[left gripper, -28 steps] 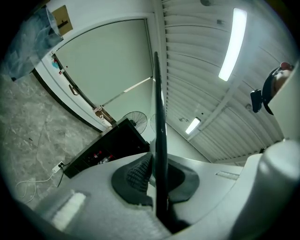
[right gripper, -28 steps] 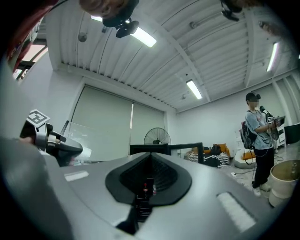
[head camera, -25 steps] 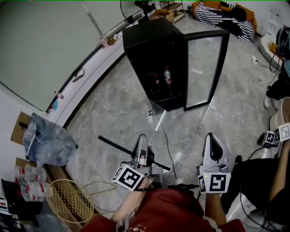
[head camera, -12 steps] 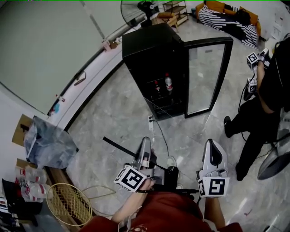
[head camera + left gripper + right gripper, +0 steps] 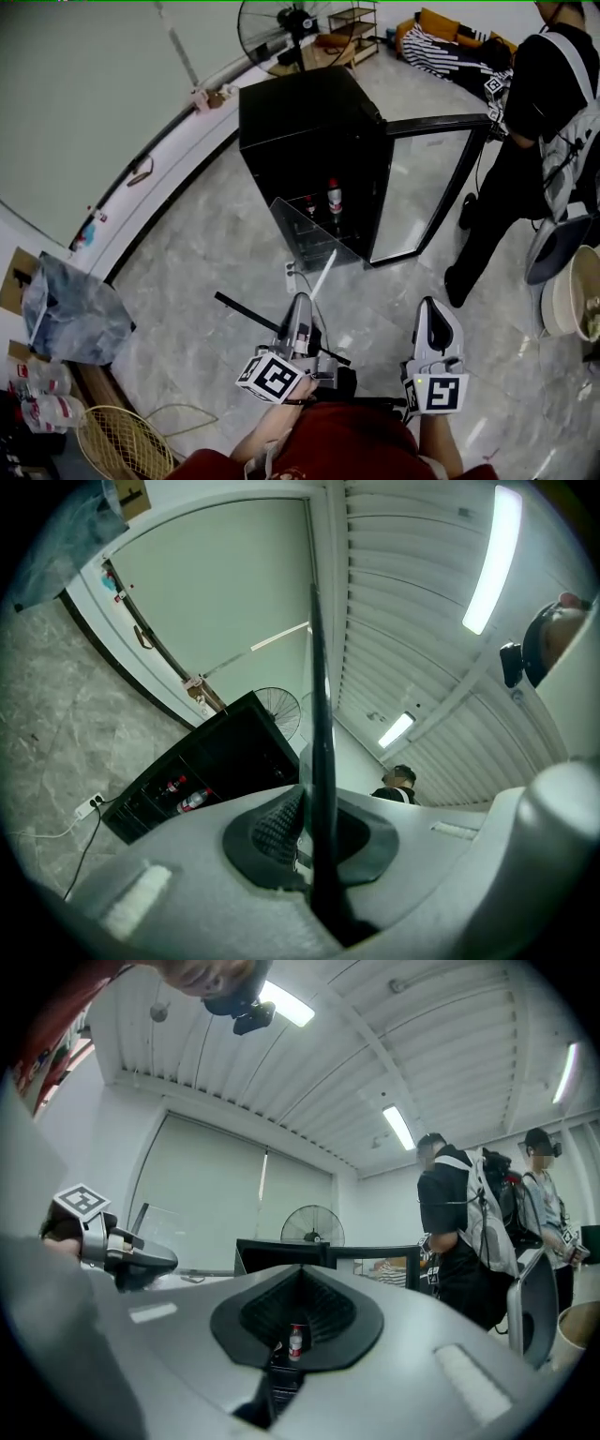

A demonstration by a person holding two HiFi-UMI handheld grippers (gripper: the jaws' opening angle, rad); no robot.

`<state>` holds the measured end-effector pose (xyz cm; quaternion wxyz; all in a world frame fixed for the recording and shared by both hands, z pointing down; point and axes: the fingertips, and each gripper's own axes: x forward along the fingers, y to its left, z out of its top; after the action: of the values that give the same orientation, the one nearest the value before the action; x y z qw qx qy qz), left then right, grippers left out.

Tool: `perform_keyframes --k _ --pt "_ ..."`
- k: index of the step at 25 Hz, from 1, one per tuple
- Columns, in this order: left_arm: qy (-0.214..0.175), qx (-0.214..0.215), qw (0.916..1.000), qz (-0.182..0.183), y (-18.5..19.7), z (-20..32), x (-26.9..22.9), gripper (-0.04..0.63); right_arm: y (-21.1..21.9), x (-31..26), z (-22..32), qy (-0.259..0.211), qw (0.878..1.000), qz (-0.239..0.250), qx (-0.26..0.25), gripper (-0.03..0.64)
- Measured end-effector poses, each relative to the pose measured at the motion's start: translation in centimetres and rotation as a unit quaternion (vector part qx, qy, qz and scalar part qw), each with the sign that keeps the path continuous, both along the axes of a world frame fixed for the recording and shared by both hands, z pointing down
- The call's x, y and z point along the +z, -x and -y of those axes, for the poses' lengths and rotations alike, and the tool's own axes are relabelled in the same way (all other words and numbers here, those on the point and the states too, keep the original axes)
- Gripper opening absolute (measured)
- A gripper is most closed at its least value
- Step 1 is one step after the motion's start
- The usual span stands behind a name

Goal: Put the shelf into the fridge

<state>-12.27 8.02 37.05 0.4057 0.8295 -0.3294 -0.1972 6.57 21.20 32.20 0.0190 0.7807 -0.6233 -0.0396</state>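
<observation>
A clear glass shelf (image 5: 307, 234) with a black edge strip stands tilted in front of me, and my left gripper (image 5: 300, 304) is shut on that strip. In the left gripper view the strip (image 5: 319, 714) runs upright between the closed jaws (image 5: 314, 834). My right gripper (image 5: 429, 309) is level beside it, shut and holding nothing; its own view shows the jaws (image 5: 298, 1309) closed. Ahead stands the black fridge (image 5: 309, 122) with its glass door (image 5: 431, 192) swung open to the right. Two bottles (image 5: 333, 199) stand inside.
A person in black (image 5: 544, 112) stands right by the open door. A power strip with cable (image 5: 291, 274) lies on the floor before the fridge. A fan (image 5: 277, 33) is behind it. A plastic bag (image 5: 70, 314) and wire basket (image 5: 122, 441) sit at left.
The fridge has come nearer as I moved toward it with the shelf. The other person has walked in to the open door. Both grippers keep the same pose.
</observation>
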Motion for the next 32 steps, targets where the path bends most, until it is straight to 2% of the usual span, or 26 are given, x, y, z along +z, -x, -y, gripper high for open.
perform_keyframes --k 5,9,14,20,26,32 --pt "0.025 -0.006 0.9995 -0.02 -1.5 5.0 1.2 0.015 -0.9 -0.4 5.7 0.012 1.0 -0.016 -0.016 0.0" --pt "0.038 -0.007 0.999 -0.022 -2.0 7.9 2.1 0.015 -1.5 -0.3 9.2 0.016 0.999 -0.021 -0.02 0.0" --pt "0.05 -0.007 0.9981 -0.034 -2.9 10.0 3.1 0.015 -2.3 0.1 11.9 0.019 0.999 -0.02 -0.023 0.0" --pt "0.063 -0.013 0.9976 -0.025 -4.2 11.2 3.7 0.015 -3.2 1.0 14.1 0.023 0.999 -0.007 -0.04 0.0" --pt "0.076 -0.041 0.9961 -0.018 -6.1 12.4 4.8 0.015 -6.2 1.7 16.7 0.021 0.997 0.004 -0.068 0.0" --pt "0.085 -0.081 0.9926 -0.031 -9.4 13.8 4.9 0.015 -10.2 1.7 19.6 0.018 0.993 0.008 -0.114 0.0"
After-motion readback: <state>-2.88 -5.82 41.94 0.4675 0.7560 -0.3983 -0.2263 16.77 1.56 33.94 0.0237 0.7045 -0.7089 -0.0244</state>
